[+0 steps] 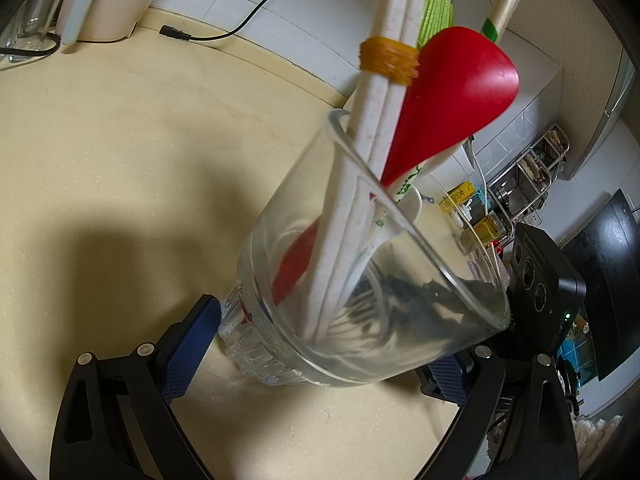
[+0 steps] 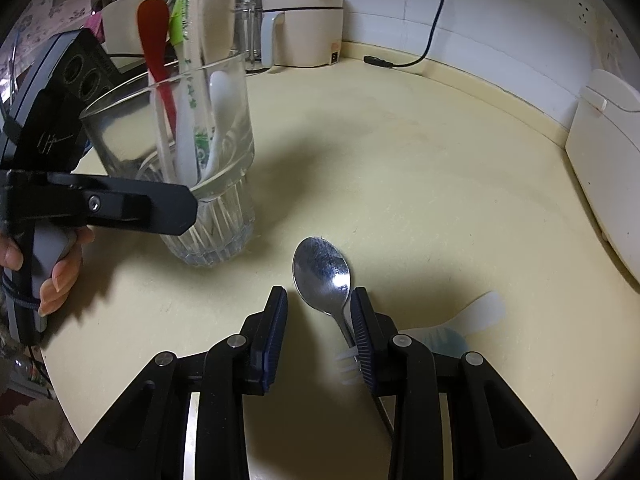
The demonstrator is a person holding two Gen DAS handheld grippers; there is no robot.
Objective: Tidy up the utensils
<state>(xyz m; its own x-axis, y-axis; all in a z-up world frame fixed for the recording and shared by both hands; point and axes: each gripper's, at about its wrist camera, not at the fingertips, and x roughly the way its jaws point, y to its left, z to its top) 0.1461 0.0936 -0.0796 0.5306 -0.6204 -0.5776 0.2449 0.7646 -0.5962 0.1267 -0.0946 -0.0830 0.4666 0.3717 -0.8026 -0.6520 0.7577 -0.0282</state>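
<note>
A clear glass tumbler (image 1: 360,304) stands on the cream counter, and my left gripper (image 1: 324,340) is shut on its ribbed base. It holds a red spoon (image 1: 452,92), white chopsticks (image 1: 384,92) bound by a yellow rubber band, and other pale utensils. From the right wrist view the same tumbler (image 2: 200,184) is at the left, with a left finger (image 2: 120,204) across it. A metal spoon (image 2: 322,270) lies on the counter, its bowl between the fingertips of my open right gripper (image 2: 319,296). Its handle runs along the right pad and under it. A white plastic fork (image 2: 347,366) lies beside that pad.
A pale plastic scoop (image 2: 480,310) lies right of my right gripper. At the back stand a cream electric pot (image 2: 304,24) and a loose black power cord (image 2: 378,60). A white appliance (image 2: 608,168) is at the right. A hand (image 2: 56,276) holds the left gripper. The counter edge (image 2: 80,420) curves at lower left.
</note>
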